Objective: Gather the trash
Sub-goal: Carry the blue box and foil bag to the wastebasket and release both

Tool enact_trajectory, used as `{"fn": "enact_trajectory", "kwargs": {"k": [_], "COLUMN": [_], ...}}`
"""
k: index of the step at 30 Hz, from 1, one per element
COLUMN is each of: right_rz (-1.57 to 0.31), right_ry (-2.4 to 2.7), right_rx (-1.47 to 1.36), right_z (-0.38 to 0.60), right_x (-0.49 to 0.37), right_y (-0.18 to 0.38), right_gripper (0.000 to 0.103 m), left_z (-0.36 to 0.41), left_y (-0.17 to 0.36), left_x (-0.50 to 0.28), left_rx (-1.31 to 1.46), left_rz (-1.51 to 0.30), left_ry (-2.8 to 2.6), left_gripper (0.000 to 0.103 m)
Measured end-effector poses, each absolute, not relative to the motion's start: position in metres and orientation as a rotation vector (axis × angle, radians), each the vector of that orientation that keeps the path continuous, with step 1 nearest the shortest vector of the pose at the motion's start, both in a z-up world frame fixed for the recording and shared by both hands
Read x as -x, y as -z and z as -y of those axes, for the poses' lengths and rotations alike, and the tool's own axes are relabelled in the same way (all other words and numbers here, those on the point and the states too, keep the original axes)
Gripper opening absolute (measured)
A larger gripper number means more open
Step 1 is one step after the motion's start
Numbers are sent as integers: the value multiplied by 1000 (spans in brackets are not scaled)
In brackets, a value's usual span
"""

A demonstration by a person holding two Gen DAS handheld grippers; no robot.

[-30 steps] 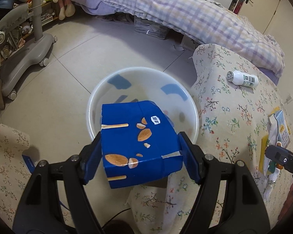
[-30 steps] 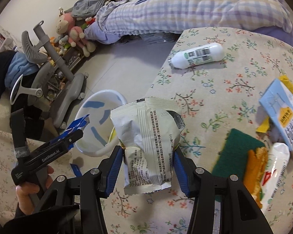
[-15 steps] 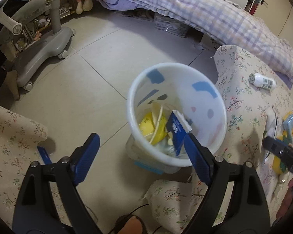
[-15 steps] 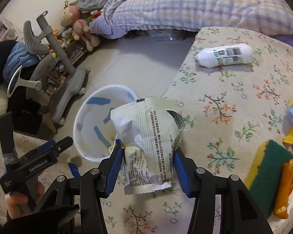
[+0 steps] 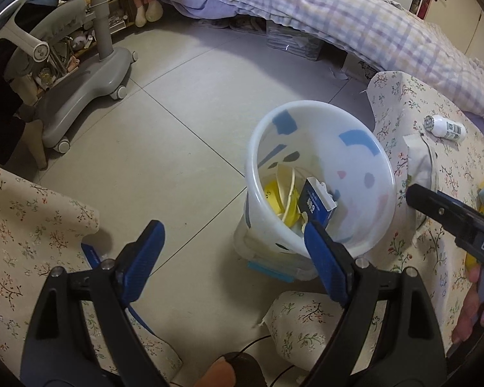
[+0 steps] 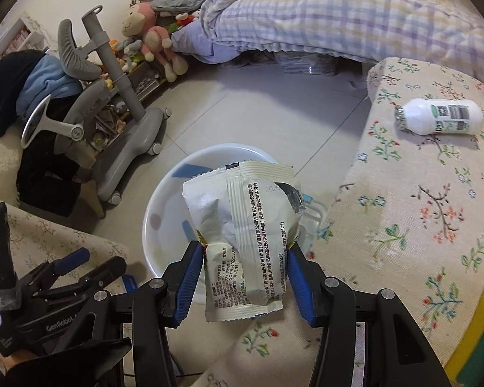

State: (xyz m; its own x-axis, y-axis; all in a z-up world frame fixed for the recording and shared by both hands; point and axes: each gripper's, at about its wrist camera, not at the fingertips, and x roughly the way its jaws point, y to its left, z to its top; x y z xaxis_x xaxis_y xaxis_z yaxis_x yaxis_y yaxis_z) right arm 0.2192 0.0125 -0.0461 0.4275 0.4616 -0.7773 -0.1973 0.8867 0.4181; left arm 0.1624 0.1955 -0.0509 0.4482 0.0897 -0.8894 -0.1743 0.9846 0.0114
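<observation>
A white plastic bin [image 5: 306, 104] stands on the tiled floor beside a floral-covered table [image 6: 403, 209]. Inside it a dark blue box [image 5: 316, 201] leans on yellow trash [image 5: 274, 193]. My left gripper [image 5: 232, 225] hangs open and empty above the floor, its right finger just over the bin's near rim. My right gripper [image 6: 242, 254] is shut on a crumpled white snack bag [image 6: 242, 219], held above the bin's [image 6: 158, 200] right side. The left gripper [image 6: 100, 258] shows at the lower left of the right wrist view. A white bottle [image 6: 442, 116] lies on the table.
A grey wheeled chair base [image 5: 80, 87] stands on the floor to the left. A bed with a checked quilt [image 5: 355, 22] runs along the back. A green and yellow sponge [image 6: 477, 322] lies at the table's right. Another floral cloth [image 5: 32, 225] covers the near left.
The blue box left my left gripper and dropped into the bin; that gripper opened and drew off to the left. My right gripper carried the snack bag from the table to above the bin.
</observation>
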Motion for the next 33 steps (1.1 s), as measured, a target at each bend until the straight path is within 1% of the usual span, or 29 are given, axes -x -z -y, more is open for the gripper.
{"fn": "enact_trajectory", "kwargs": {"k": [1, 3, 4, 5, 9, 19, 20, 22, 23, 26, 33], "right_rz": [-1049, -1016, -999, -970, -928, -918, -913, -903, -901, -916, -943], "right_ry": [-423, -420, -421, -434, -426, -366, -360, -345, -339, -325, -261], "right_rx": [-284, -318, -343, -376, -336, -244, -236, -206, -189, -140, -129], "right_z": [-14, -13, -13, -11, -12, 3, 6, 14, 15, 26, 77], "right_x": [-220, -220, -220, -219, -215, -198, -195, -186, -183, -170, -143], "right_y": [46, 45, 44, 42, 30, 18, 15, 10, 8, 3, -3], "right_gripper": [55, 71, 93, 102, 103, 103, 103, 103, 103, 103, 103], "left_z": [-196, -197, -197, -197, -197, -192, -190, -186, -182, -173, -147], "left_y": [51, 51, 50, 50, 50, 41, 40, 39, 37, 33, 28], "left_x": [-162, -162, -162, -162, -162, -158, -157, -156, -154, -152, -148], "left_rx": [89, 94, 94, 93, 93, 90, 85, 66, 53, 37, 21], "left_rz": [-1093, -1094, -1094, -1093, -1090, -1067, -1066, -1063, -1057, -1044, -1047], "left_ry": [-162, -160, -160, -160, -163, -142, -138, -127, -123, -106, -51], "left_gripper": [88, 88, 88, 88, 88, 88, 89, 98, 99, 100, 100]}}
